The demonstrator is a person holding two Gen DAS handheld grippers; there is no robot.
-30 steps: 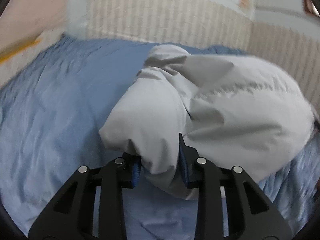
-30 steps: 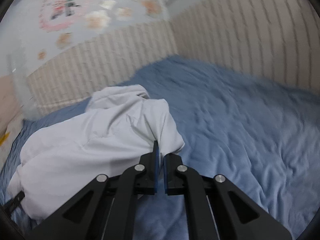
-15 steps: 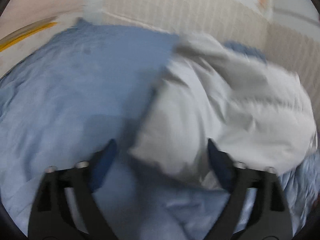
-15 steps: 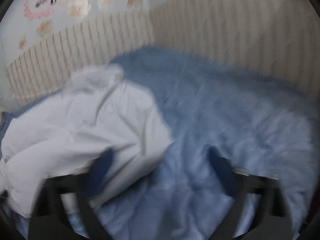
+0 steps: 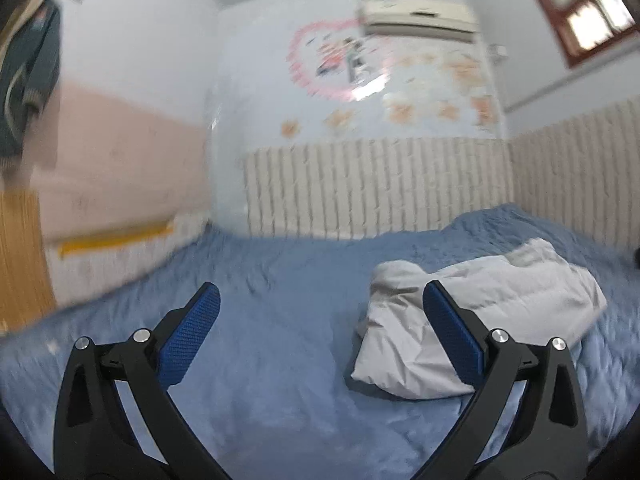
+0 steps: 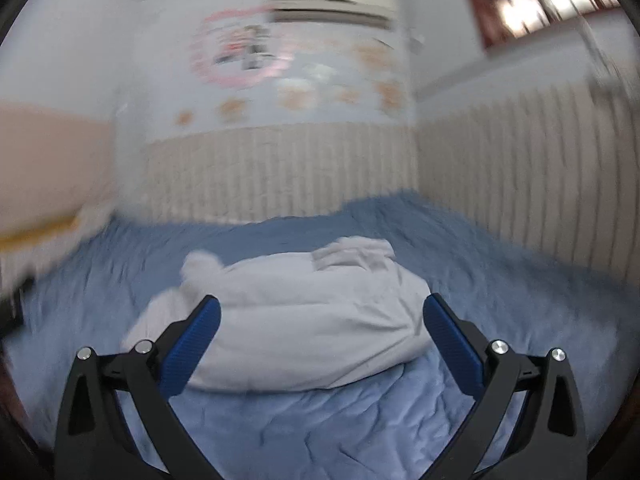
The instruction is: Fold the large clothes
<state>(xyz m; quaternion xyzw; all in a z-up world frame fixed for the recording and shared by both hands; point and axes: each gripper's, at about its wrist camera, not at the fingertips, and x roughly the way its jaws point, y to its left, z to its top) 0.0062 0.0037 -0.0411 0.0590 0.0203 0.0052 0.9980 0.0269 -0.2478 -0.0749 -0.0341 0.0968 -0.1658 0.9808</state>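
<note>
A pale grey padded garment (image 5: 532, 292) lies bundled in a rough fold on the blue bed cover (image 5: 280, 340), to the right of the left wrist view. My left gripper (image 5: 320, 292) hovers back from it, jaws opening wide with nothing between them; its right finger (image 5: 452, 332) overlaps the garment only in the picture. In the right wrist view the same garment (image 6: 320, 276) lies straight ahead on the cover (image 6: 320, 420). My right gripper (image 6: 322, 303) is open and holds nothing, well short of the cloth.
A ribbed beige wall panel (image 5: 376, 188) borders the bed at the back and right. A dark garment (image 5: 28, 72) hangs at the upper left above wooden furniture (image 5: 20, 256). An air conditioner (image 5: 420, 20) and a window (image 5: 592, 20) sit high up.
Both grippers let go of the grey garment, opened wide and pulled back and up. The garment now lies on the bed, farther off, and the views tilted up to show the walls.
</note>
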